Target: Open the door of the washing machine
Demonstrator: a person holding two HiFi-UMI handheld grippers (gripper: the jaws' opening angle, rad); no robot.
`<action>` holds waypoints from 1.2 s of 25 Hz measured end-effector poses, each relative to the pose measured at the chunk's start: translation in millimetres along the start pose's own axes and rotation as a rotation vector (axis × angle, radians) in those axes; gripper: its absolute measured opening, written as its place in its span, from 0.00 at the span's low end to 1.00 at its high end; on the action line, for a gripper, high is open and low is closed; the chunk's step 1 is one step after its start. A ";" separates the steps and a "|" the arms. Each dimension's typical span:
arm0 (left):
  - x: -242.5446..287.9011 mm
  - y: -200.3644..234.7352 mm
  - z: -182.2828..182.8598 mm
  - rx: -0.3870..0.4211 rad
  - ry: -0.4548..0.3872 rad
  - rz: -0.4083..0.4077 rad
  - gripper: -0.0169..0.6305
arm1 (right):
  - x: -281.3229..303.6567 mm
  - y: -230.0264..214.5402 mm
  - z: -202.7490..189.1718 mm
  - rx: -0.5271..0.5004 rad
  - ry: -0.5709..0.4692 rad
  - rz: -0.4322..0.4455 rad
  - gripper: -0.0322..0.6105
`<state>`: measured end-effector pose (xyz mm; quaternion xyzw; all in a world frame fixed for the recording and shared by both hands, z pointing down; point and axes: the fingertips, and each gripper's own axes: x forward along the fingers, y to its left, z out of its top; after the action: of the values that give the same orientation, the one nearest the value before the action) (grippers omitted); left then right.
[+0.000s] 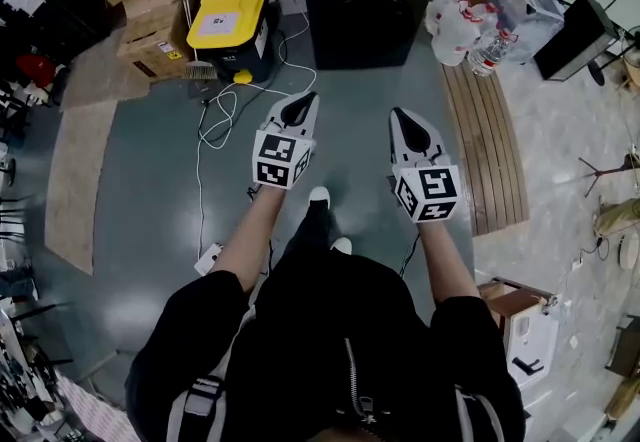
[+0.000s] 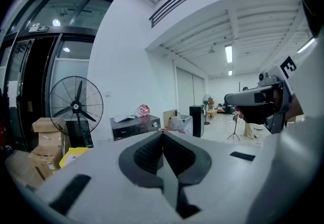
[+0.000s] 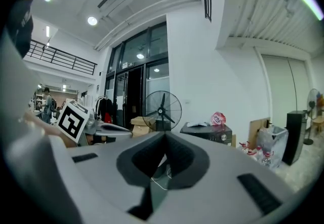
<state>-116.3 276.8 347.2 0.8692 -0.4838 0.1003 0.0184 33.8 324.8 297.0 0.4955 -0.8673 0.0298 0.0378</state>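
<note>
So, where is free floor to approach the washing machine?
Free: the grey floor before the washing machine, bordered left by the white cable, right by the wooden slats. Crowded: yellow toolbox at the machine's left, bags and bottles at its right.

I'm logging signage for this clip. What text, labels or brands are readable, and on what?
None can be read.
White label on the yellow toolbox lid: too small.
Yellow sticker on the brown cardboard box: too small.
Print on the black washing machine: blurred.
</note>
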 end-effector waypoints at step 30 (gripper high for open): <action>295.4 173.4 -10.6 -0.018 0.069 -0.138 0.03 | 284.8 -149.5 0.4 0.055 0.077 -0.067 0.05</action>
<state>-113.3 -61.3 403.1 0.8962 -0.4229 0.1245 0.0498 18.4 4.8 325.8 0.5237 -0.8469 0.0711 0.0584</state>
